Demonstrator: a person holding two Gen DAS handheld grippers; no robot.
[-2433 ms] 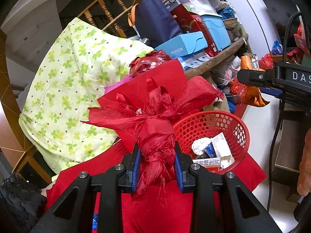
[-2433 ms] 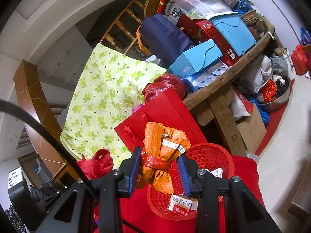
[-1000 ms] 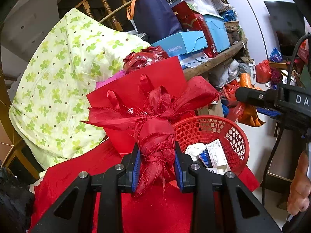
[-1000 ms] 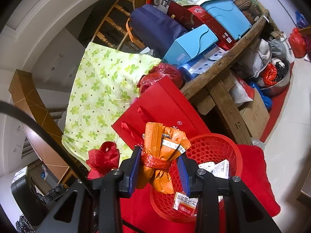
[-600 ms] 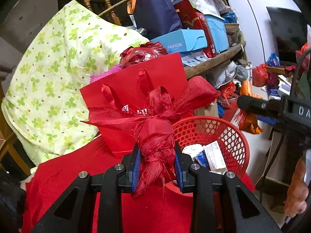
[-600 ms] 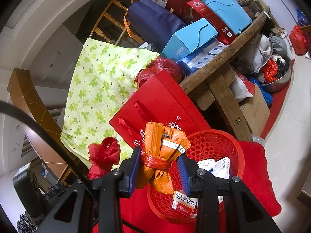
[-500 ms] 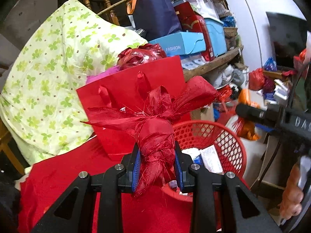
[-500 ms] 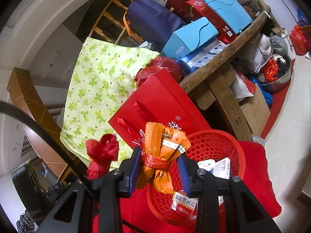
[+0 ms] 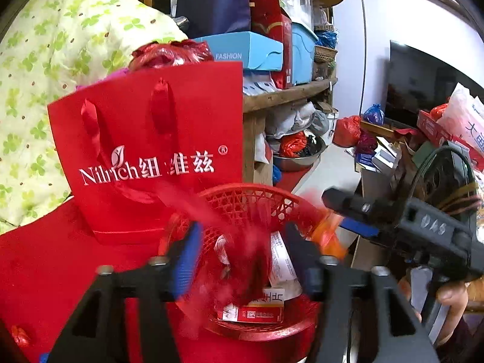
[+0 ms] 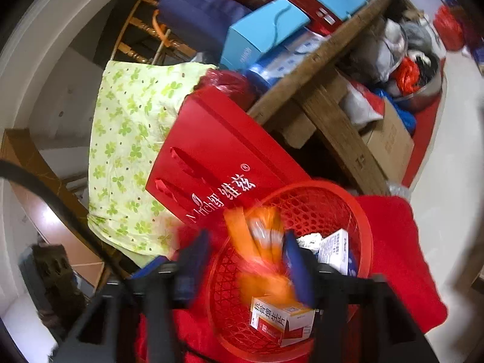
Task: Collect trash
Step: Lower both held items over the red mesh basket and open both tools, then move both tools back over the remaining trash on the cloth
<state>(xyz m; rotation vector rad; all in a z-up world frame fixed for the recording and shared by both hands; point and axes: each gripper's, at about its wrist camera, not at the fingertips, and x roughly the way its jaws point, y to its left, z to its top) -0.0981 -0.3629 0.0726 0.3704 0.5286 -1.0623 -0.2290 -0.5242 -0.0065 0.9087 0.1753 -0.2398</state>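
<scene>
A red mesh basket (image 9: 257, 199) (image 10: 360, 220) with boxes and paper in it sits on a red cloth. My left gripper (image 9: 242, 248) is open above it; the red ribbon bundle (image 9: 211, 214) is a blur between the spread fingers, falling into the basket. My right gripper (image 10: 246, 263) is open over the basket's near rim; the orange wrapper bundle (image 10: 260, 248) is blurred between its fingers, loose and dropping. The right gripper shows in the left wrist view (image 9: 357, 214) at the basket's right side.
A red paper gift bag (image 9: 151, 151) (image 10: 217, 163) stands behind the basket. A green clover quilt (image 9: 45, 60) lies to the left. A wooden shelf (image 10: 332, 45) stacked with boxes is behind. A cardboard box (image 10: 390, 142) sits on the floor.
Both grippers have opened and moved down over the basket. The red ribbon bundle and the orange wrappers have been let go and are falling.
</scene>
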